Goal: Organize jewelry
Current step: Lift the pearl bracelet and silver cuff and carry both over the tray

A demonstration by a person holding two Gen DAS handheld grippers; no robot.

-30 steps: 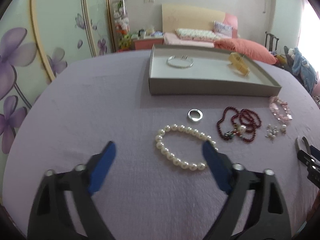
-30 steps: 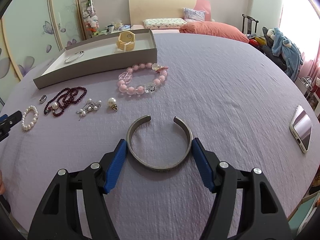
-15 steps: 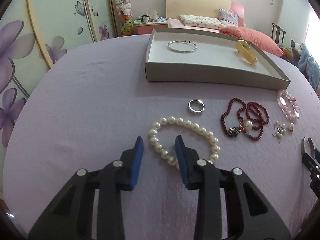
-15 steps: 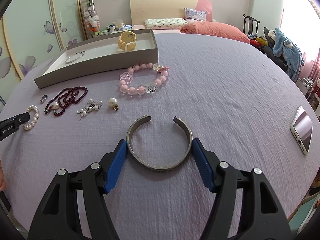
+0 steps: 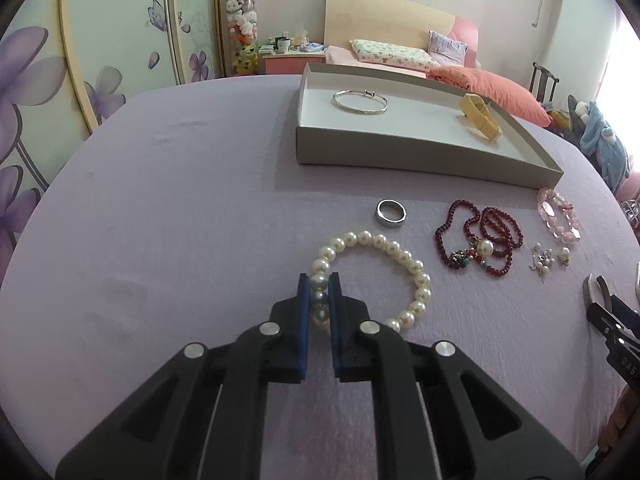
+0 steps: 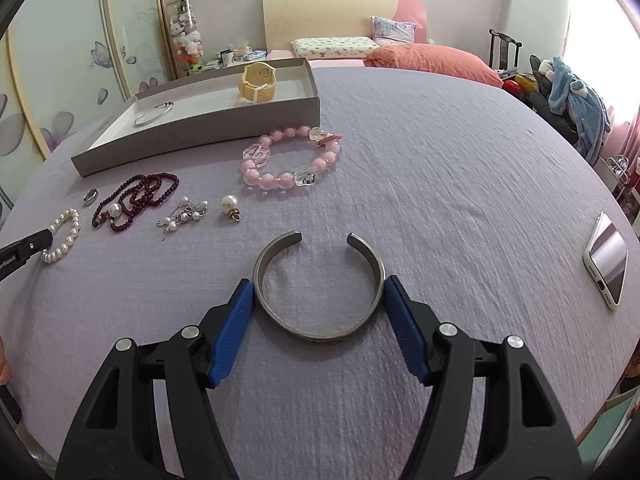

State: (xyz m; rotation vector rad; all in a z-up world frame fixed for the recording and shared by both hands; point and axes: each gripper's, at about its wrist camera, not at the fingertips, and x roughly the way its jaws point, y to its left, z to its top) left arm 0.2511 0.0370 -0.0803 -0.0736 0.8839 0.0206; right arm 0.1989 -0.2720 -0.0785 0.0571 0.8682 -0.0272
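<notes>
My left gripper (image 5: 319, 280) is shut on the near-left side of the white pearl bracelet (image 5: 416, 268), which lies on the lilac cloth; a few pearls sit pinched between the blue pads. In the right wrist view my right gripper (image 6: 319, 284) spans an open silver cuff bangle (image 6: 316, 334), one pad against each side of it, the cuff flat on the cloth. A grey tray (image 5: 400, 156) at the back holds a thin silver bangle (image 5: 360, 102) and a yellow watch (image 5: 480, 120).
Between the tray and the grippers lie a silver ring (image 5: 391, 213), a dark red bead necklace (image 5: 476, 236), a pink bead bracelet (image 6: 292, 160), a cluster of earrings (image 6: 184, 214) and a pearl pendant (image 6: 230, 204). A phone (image 6: 606, 264) rests far right.
The left gripper's jaws went from wide open to shut on the pearl bracelet's left side, after shifting slightly left. The right gripper and the cuff have not moved.
</notes>
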